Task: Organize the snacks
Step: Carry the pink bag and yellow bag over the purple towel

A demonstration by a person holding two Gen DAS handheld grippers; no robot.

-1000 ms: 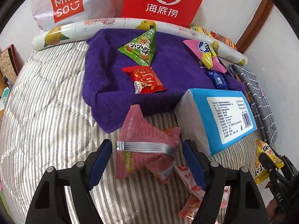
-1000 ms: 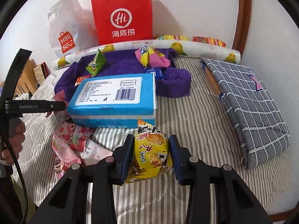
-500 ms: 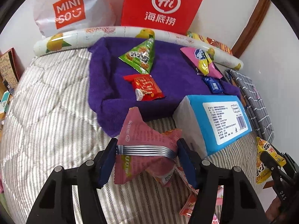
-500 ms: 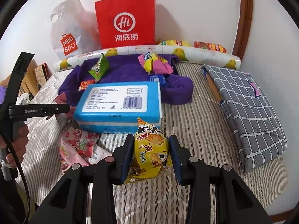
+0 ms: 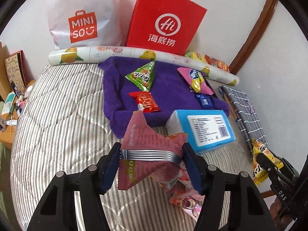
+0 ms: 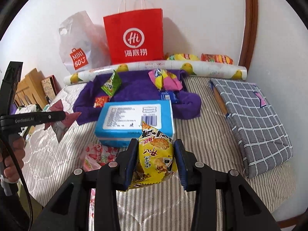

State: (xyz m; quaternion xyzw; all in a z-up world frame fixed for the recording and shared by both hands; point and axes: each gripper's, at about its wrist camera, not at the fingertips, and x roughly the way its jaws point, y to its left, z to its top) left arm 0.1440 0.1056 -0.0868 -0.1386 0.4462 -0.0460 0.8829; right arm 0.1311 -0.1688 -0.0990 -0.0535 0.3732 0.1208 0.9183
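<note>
Left gripper (image 5: 151,155) clamps a pink snack packet (image 5: 152,144) just short of the purple towel (image 5: 169,88); right gripper (image 6: 156,161) clamps a yellow snack packet (image 6: 156,157) nearer than the towel.

Fuzzy purple towel (image 5: 169,88) — glossy foil packet (image 5: 152,144)

I see the towel (image 6: 134,90) spread toward the bed's (image 6: 202,134) far edge, four snack packets lying on it. The tissue box (image 6: 134,119) sits just before the towel. A paper roll (image 6: 154,67) lies behind the towel along the wall, two bags (image 6: 132,36) standing behind it. The folded cloth (image 6: 254,115) lies by the bed's right edge.
</note>
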